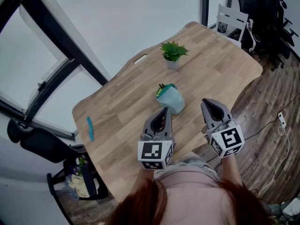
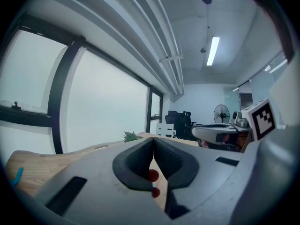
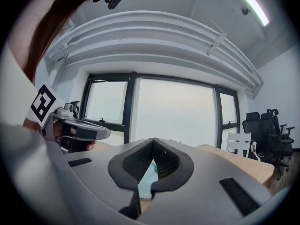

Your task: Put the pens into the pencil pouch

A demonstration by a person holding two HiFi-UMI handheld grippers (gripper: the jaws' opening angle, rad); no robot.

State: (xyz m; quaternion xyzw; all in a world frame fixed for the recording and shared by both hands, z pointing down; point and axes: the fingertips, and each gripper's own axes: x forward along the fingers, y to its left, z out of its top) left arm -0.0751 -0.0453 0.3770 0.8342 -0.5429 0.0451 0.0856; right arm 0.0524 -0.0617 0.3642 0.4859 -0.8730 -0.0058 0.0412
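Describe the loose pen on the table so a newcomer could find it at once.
Start at the wooden table and go to its edge nearest the big windows. The pen lies flat there alone, well away from the pouch and potted plant mid-table. It is the only slim bright blue thing on the wood.
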